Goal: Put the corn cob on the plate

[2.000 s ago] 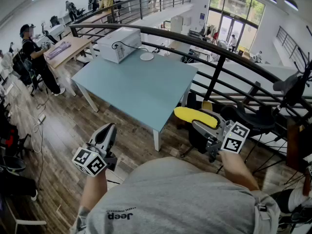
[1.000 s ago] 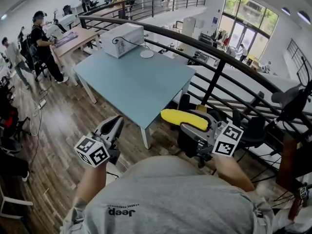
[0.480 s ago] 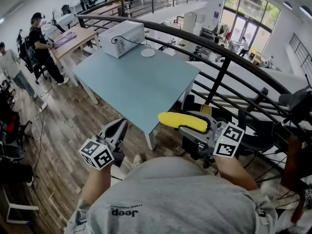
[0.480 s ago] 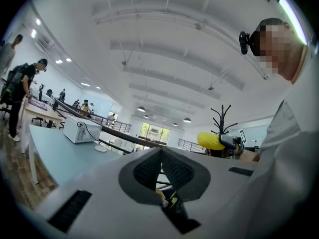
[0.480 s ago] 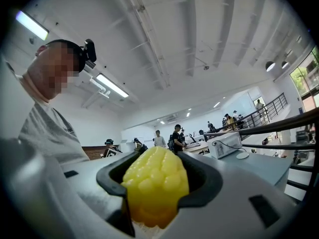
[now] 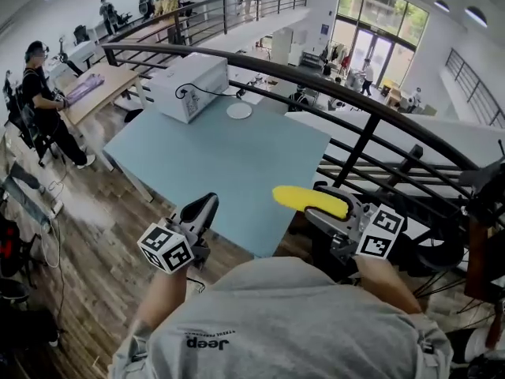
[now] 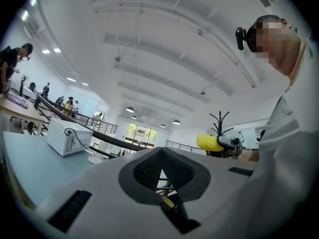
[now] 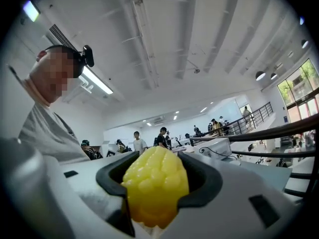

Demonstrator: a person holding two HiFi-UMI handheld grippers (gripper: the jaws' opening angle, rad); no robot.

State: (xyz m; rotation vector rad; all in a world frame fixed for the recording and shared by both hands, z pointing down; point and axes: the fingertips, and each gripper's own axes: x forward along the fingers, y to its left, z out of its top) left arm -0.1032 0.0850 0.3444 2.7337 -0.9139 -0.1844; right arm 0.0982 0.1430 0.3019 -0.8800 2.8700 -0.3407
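Observation:
A yellow corn cob [image 6: 309, 200] lies level between the jaws of my right gripper [image 6: 325, 205], over the near right corner of the light blue table [image 6: 229, 164]. In the right gripper view the corn cob [image 8: 155, 185] fills the gap of my right gripper [image 8: 157, 180], with both pads pressed on it. A small white plate [image 6: 238, 110] sits at the table's far side, and shows small as the plate [image 7: 93, 160] in the left gripper view. My left gripper [image 6: 205, 205] hovers at the table's near edge, shut and holding nothing; its pads meet in the left gripper view [image 7: 160, 153].
A white box with a black cable [image 6: 188, 85] stands at the table's far left, next to the plate. A dark curved railing [image 6: 355, 93] runs behind and to the right of the table. People stand at desks at far left [image 6: 35, 85]. Wooden floor lies left of the table.
Both grippers have moved forward to the table's near edge, the right one still carrying the corn cob. The table now lies closer under them.

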